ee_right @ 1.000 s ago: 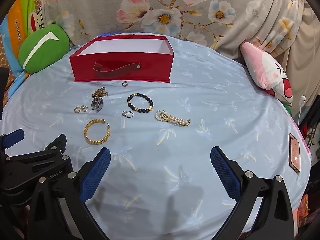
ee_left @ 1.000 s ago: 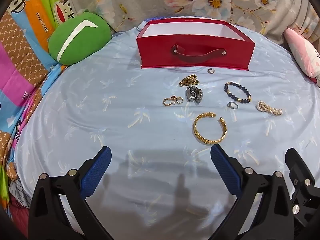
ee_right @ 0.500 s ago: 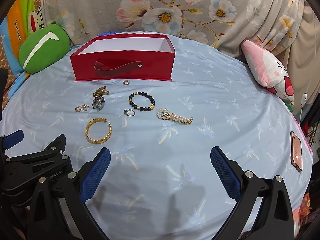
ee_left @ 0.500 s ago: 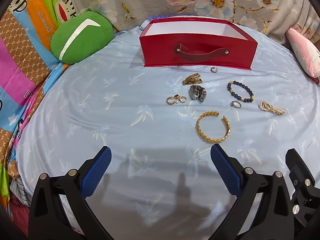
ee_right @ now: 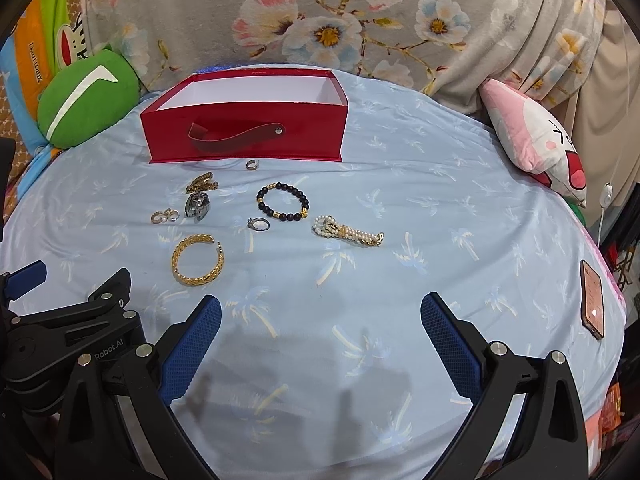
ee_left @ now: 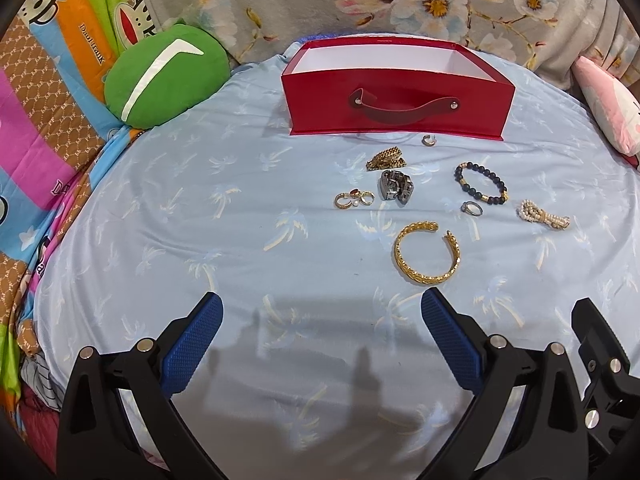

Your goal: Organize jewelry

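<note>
The gold cuff bracelet lies on the blue sheet just past the left gripper, at its 1 o'clock. Both the left gripper and the right gripper gape wide, empty. The red box's floor is hidden; only white inner walls show.

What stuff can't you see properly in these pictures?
- Floor of the red box: in both views its front wall hides it, so whether anything lies inside cannot be told.
- Gold rings: too small in both views to count for sure.
- Pink pillow: cut off by the left wrist view's edge.
- Phone: only in the right wrist view, too dim to read its screen.
</note>
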A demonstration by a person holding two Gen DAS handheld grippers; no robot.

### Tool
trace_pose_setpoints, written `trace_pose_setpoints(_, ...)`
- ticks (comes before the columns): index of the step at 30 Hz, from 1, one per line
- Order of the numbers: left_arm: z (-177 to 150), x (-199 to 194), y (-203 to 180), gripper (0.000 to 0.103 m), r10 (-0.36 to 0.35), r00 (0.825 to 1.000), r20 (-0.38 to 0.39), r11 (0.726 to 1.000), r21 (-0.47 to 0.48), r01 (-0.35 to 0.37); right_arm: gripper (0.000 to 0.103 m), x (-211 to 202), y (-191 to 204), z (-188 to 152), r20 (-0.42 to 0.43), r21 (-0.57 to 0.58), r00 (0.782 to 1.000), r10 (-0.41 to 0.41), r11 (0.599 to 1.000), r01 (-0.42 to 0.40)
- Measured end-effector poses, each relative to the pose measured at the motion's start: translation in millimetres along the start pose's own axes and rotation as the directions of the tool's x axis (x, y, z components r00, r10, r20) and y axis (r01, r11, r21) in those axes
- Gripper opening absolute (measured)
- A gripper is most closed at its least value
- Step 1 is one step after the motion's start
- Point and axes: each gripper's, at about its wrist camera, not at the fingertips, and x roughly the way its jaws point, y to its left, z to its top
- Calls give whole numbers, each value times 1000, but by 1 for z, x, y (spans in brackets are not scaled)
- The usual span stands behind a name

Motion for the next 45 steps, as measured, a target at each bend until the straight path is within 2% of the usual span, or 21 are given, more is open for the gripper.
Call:
trace_pose_setpoints(25, 0, 2, 1, 97, 31, 1000, 3, 1000, -6, -31, 98, 1, 6, -4, -8, -7, 1000, 7, 1000, -7)
trace_pose_setpoints(40, 1, 5, 4, 97, 8, 1000, -5, 1000, -18, -8, 98, 2, 7, -1, -11, -5, 1000, 11, 1000, -11)
trace_pose_setpoints(45, 0, 3, 3, 97, 29, 1000, 6, 1000, -11, -29, 98, 3, 7, -1, -13, -6, 1000, 13, 1000, -13)
